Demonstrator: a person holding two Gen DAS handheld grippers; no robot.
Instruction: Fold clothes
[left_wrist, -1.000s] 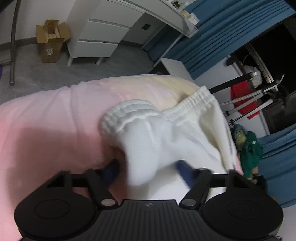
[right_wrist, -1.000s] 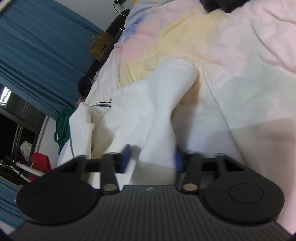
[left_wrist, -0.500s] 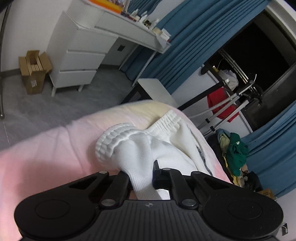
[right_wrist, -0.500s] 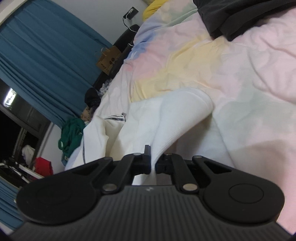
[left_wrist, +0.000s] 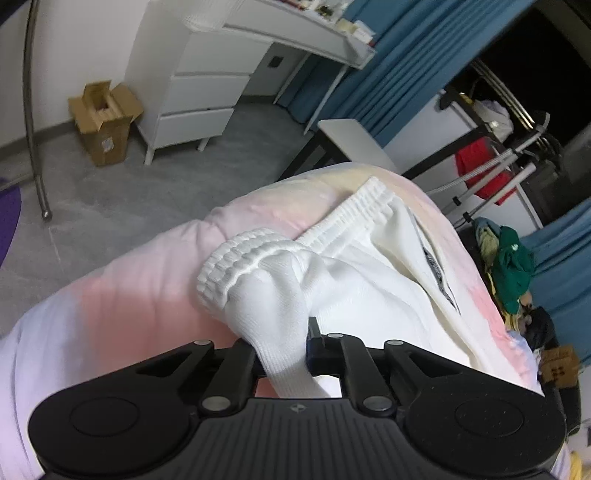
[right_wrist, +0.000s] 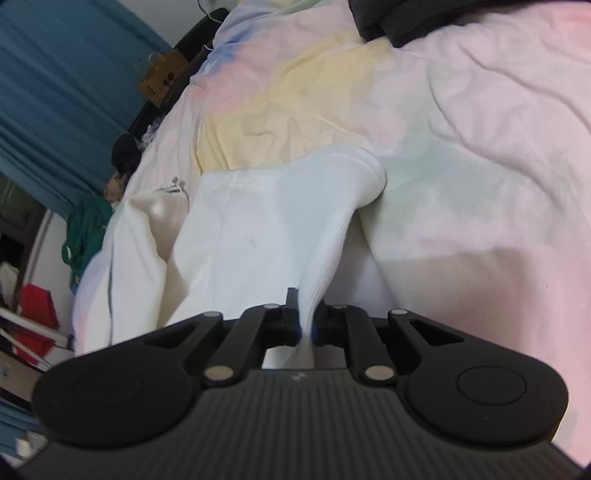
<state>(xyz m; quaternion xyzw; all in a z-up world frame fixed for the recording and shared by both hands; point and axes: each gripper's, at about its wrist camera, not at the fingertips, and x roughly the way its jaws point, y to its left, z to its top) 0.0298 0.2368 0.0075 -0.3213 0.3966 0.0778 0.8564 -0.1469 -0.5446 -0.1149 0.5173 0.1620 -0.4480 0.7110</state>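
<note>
Both tongs just went from wide open a second ago to clamped. The left tongs (left_wrist: 282, 347) are pinched down on the white sweatpants (left_wrist: 354, 291), grabbing a bunch of fabric right below the ribbed cuff (left_wrist: 240, 254). The right tongs (right_wrist: 304, 321) are squeezed tight on a ridge of the same fabric, which pulls up in a tent toward 12 o'clock. The pants lie on the pastel bedspread (right_wrist: 461, 129), with the elastic waistband (left_wrist: 354, 206) out at 1 o'clock in the left view. So I'd say grabbing is done and the lift-and-fold comes next.
</note>
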